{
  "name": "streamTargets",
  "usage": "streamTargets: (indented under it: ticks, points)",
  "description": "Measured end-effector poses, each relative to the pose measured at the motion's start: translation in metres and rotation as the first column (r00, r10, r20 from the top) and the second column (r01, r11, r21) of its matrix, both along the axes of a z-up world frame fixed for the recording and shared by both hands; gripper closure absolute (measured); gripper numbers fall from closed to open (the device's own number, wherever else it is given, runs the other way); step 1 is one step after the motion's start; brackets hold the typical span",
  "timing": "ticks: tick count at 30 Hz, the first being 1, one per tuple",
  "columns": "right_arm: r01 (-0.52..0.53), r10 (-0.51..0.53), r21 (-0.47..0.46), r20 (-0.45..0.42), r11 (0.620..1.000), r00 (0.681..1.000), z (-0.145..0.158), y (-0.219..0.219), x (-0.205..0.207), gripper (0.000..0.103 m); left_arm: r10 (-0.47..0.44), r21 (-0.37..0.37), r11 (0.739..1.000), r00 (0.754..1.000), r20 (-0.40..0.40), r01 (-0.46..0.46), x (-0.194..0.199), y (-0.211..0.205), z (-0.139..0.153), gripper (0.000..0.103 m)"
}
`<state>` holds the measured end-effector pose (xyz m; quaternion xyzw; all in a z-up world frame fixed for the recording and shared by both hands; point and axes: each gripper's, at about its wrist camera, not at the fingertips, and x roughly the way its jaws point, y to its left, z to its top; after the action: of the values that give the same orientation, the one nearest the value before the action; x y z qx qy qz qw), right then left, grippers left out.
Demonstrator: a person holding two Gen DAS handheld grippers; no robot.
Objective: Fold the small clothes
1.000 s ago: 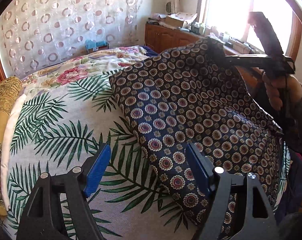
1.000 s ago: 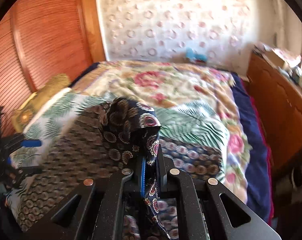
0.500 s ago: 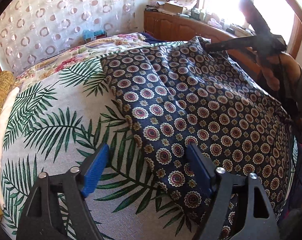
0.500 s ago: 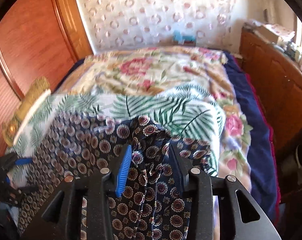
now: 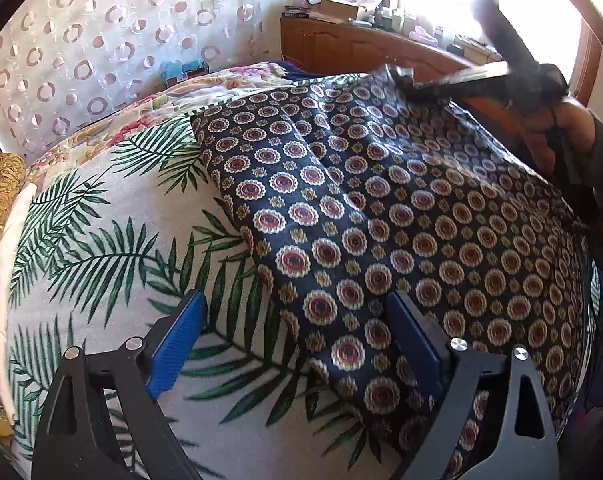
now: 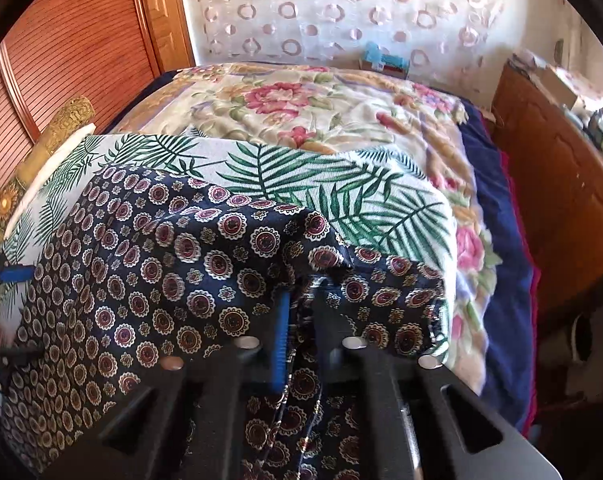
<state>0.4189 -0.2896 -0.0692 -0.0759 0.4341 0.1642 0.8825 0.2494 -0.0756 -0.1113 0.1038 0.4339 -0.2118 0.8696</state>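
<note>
One navy medallion-print garment (image 5: 401, 216) spread on one palm-leaf cloth (image 5: 101, 240). Left gripper (image 5: 295, 340) released, fingers wide apart; garment's near edge lies between them, beside the right finger, leaf cloth by the left finger. Right gripper (image 6: 299, 320) clenched on a bunched fold of the garment (image 6: 205, 264), lifted off the bed. One floral blanket (image 6: 301, 104) beyond the fingertips.

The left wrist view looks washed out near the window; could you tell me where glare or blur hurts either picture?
Left wrist view: the window is blown out white, and the right gripper before it is dark and motion-blurred, while the patterned cloth nearby stays sharp. Right wrist view: evenly lit, with fisheye bending at the edges and the wardrobe bowed.
</note>
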Motion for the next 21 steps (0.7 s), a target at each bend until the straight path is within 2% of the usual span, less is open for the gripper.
streamTargets:
  ticks: [2,5,8,10,12,14,16,19,21]
  points:
    - [0.002,-0.003,0.020,0.054,1.000,0.999,0.014,-0.003,-0.011,0.096,0.007,0.001,1.000,0.999,0.048,-0.007,-0.005,0.005,0.009,0.011]
    - [0.011,-0.012,0.012,0.132,1.000,0.991,0.032,-0.005,-0.028,0.097,0.020,-0.064,0.998,0.998,0.064,-0.016,-0.010,0.014,0.025,0.011]
    - [0.057,-0.055,-0.005,0.148,0.998,0.987,0.040,-0.016,-0.036,0.097,0.035,-0.095,0.995,0.997,0.062,-0.029,-0.011,0.018,0.031,0.011]
    - [0.143,-0.130,-0.069,0.160,0.987,0.978,0.035,-0.022,-0.033,0.097,0.042,-0.092,0.995,0.998,0.057,-0.036,-0.010,0.018,0.028,0.011]
    - [0.152,-0.139,-0.114,0.114,0.982,0.984,0.019,-0.024,-0.026,0.095,0.040,-0.090,0.995,0.998,0.048,-0.036,-0.012,0.015,0.025,0.011]
    - [0.180,-0.169,-0.128,0.091,0.975,0.981,0.011,-0.029,-0.027,0.087,0.031,-0.080,0.996,0.998,0.049,-0.027,-0.015,0.012,0.023,0.011]
    - [0.179,-0.173,-0.100,0.067,0.979,0.983,0.010,-0.034,-0.034,0.085,0.027,-0.067,0.998,0.998,0.053,-0.023,-0.020,0.008,0.022,0.011]
    - [0.188,-0.185,-0.071,0.056,0.979,0.981,0.012,-0.041,-0.057,0.072,0.021,-0.067,0.998,0.998,0.052,-0.017,-0.027,0.006,0.021,0.011]
    - [0.193,-0.191,-0.044,0.051,0.980,0.980,0.016,-0.046,-0.083,0.072,0.020,-0.066,0.998,0.998,0.060,-0.016,-0.030,0.006,0.023,0.011]
